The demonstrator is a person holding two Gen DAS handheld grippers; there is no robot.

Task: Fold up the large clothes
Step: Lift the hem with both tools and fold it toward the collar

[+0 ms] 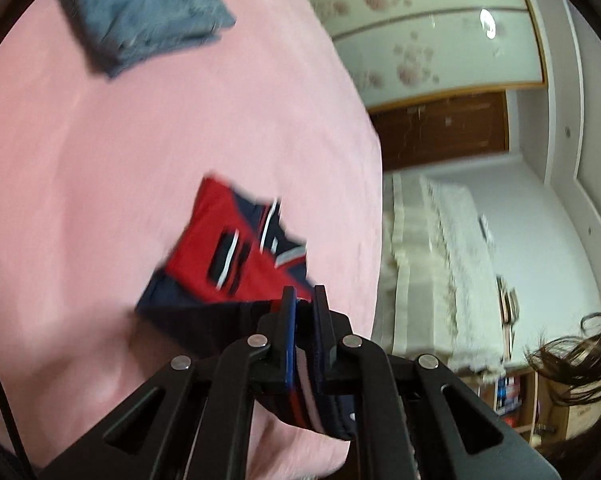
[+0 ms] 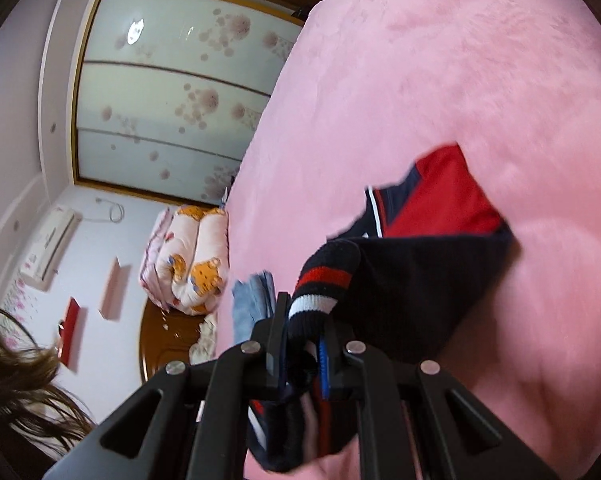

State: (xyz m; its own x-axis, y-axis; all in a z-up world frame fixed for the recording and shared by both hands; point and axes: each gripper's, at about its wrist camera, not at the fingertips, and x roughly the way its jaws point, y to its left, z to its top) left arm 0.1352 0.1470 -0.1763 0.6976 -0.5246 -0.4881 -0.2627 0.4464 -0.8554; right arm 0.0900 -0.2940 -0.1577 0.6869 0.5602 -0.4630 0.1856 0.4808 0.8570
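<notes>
Left gripper (image 1: 303,294) is clamping down on the striped ribbed hem of the red-and-navy jacket (image 1: 236,252), jaws nearly together with knit cloth pinched between the pads. Right gripper (image 2: 305,320) is likewise gripping a ribbed cuff, navy with a red and a white band, which is bulging up over its fingertips. Both grippers are pointing slightly downward toward the pink bedspread (image 1: 100,184).

Jacket fabric is looking smooth on the red panels, with navy sections, thin white piping and dark block lettering; its hem and cuff are thick rib-knit. It is lying partly folded on the bedspread, near the edge closest to the grippers, with the held ends lifted off the surface. Frames are motion-blurred, so finer detail is unclear.

Bedspread is plush, fuzzy and softly rumpled. Folded blue denim (image 1: 148,12) is resting on it, well apart from the jacket. Beyond the bedspread's edge, a sliding wardrobe (image 2: 160,92) with frosted floral panels and a wood frame is standing. Rolled quilt (image 2: 192,256) with cartoon print is sitting just beside the bedspread. Person's loose hair (image 2: 24,364) is hanging at the frame edge.
</notes>
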